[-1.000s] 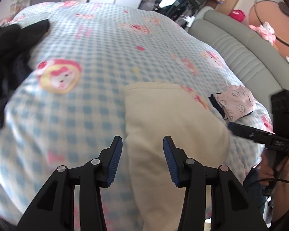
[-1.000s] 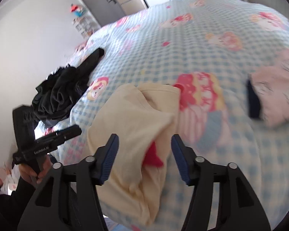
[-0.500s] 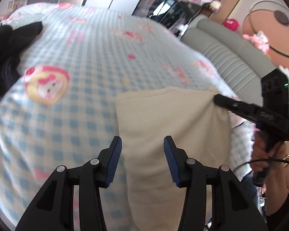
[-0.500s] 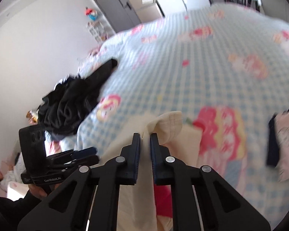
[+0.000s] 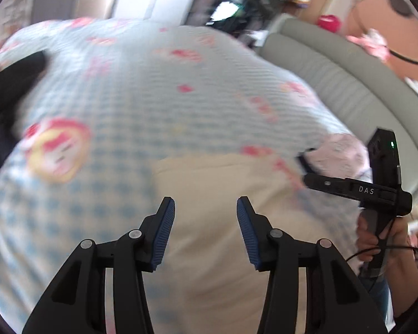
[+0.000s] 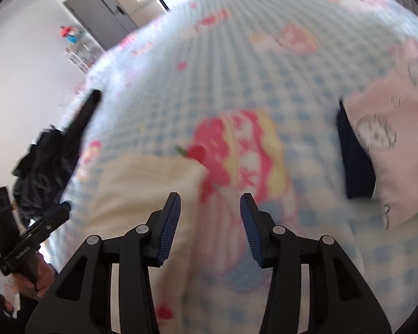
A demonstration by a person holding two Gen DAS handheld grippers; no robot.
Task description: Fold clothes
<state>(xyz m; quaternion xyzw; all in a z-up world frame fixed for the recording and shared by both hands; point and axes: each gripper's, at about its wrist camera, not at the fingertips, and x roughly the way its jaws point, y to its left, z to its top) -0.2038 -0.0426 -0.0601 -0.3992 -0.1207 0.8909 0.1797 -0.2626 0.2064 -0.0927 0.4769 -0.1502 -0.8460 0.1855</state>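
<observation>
A cream garment (image 5: 225,194) lies flat on the blue checked bedspread (image 5: 131,89), near the front edge. My left gripper (image 5: 205,217) hovers open over its near half, nothing between the fingers. In the right wrist view the same cream garment (image 6: 142,192) lies to the lower left, and my right gripper (image 6: 209,214) stands open above its right edge and the bedspread (image 6: 237,64). The right gripper (image 5: 309,179) also shows from the side in the left wrist view, held in a hand. Both views are blurred.
A folded pink garment (image 6: 390,139) over a dark blue one (image 6: 354,161) lies to the right. A heap of black clothes (image 6: 47,156) sits at the left of the bed. A grey padded headboard (image 5: 348,83) curves along the right.
My right gripper, shut on a fold of the cream garment half a second ago, has let go and opened. The cream garment now lies flat. The left gripper stayed open.
</observation>
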